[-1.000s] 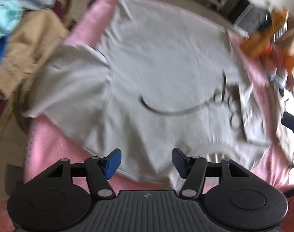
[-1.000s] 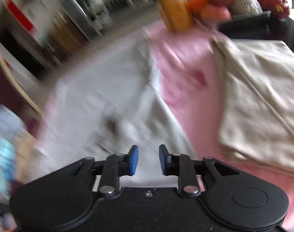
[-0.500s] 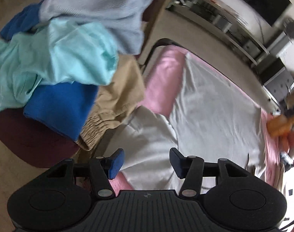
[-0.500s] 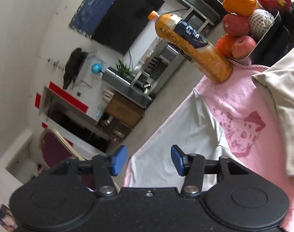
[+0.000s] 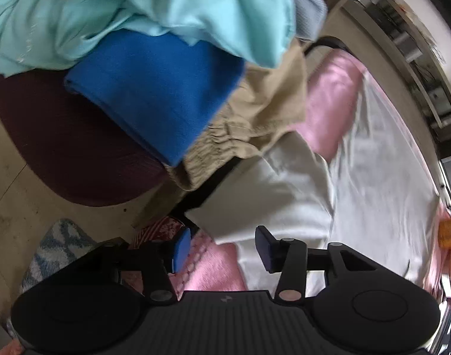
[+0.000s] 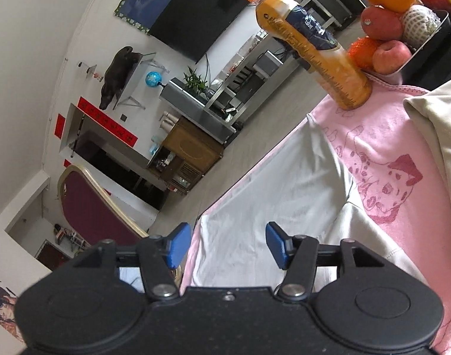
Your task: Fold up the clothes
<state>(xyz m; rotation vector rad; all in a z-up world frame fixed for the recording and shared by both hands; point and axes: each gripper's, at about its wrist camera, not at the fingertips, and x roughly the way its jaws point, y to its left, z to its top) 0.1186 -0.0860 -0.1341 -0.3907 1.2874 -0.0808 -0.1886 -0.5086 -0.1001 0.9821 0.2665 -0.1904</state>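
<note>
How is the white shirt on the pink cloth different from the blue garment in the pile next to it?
The white shirt lies spread out flat on the pink cloth; the blue garment is folded and sits in a heap. Nothing lies on the white shirt, while a mint green garment drapes over the blue garment. The white shirt is pale and thin-looking; the blue garment is saturated and looks thicker. Neither is held by a gripper.

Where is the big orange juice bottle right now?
In the right wrist view, the orange juice bottle stands at the top right on the pink blanket's far edge, right beside the fruit bowl.
</note>
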